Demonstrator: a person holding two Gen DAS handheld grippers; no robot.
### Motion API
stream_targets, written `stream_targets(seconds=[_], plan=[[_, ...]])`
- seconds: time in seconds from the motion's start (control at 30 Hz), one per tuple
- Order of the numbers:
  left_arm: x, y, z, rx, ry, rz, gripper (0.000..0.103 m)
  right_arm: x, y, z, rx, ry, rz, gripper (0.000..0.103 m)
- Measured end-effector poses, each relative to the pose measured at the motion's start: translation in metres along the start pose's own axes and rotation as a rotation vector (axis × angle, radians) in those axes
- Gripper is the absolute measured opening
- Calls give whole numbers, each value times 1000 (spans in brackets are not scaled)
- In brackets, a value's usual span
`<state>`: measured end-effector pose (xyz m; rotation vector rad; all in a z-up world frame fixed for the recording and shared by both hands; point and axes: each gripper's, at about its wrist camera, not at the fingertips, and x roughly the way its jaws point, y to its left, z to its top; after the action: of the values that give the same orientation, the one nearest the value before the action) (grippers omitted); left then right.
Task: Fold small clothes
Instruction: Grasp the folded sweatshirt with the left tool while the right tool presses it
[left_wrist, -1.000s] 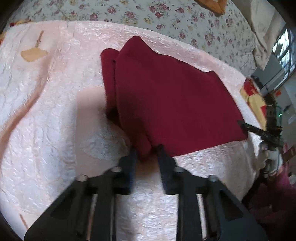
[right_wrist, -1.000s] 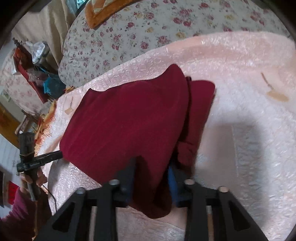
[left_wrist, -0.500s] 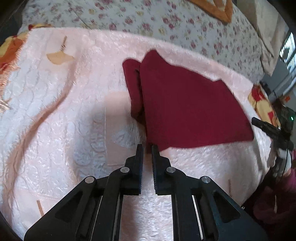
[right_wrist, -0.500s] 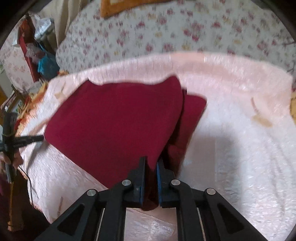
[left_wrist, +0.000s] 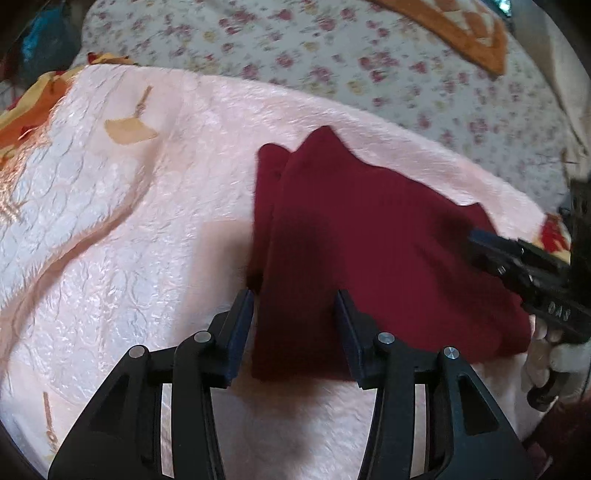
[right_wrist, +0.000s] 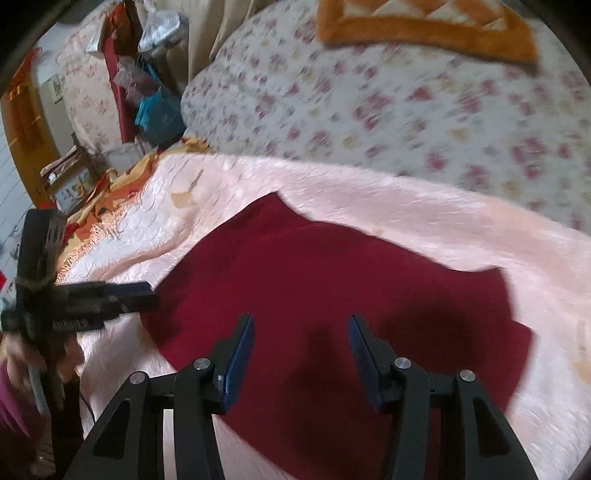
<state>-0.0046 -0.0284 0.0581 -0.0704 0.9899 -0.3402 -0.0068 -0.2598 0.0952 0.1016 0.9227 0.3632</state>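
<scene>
A dark red garment (left_wrist: 369, 258) lies folded flat on the pink quilt (left_wrist: 129, 240); it also shows in the right wrist view (right_wrist: 332, 280). A narrower layer sticks out along its left edge in the left wrist view. My left gripper (left_wrist: 294, 299) is open and empty, held over the garment's near left corner. My right gripper (right_wrist: 301, 325) is open and empty, held over the garment's near edge. Each gripper shows in the other's view: the right gripper (left_wrist: 517, 266) at the garment's right edge, the left gripper (right_wrist: 92, 299) at its left edge.
The pink quilt lies on a floral bedspread (right_wrist: 406, 110) with an orange cushion (right_wrist: 424, 29) at the far side. Clutter and bags (right_wrist: 147, 92) stand beside the bed at the left. The quilt's near edge drops off at the bottom.
Both grippers have opened and let go of the red garment, which now lies flat. Both have pulled back and risen a little above the garment.
</scene>
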Motion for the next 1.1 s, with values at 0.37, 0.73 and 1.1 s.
stream_targets(seconds=[0.37,0.73,1.1], plan=[[25,13,-5,-23,2,-13,45,131,32,50,-79,164,-53,48],[27,21,-4,-36,2,-63,45,176,32,104,-41,255,-129,48],[26,31,-5,-98,7,-129,47,167,34,111,83,198,-4,49]])
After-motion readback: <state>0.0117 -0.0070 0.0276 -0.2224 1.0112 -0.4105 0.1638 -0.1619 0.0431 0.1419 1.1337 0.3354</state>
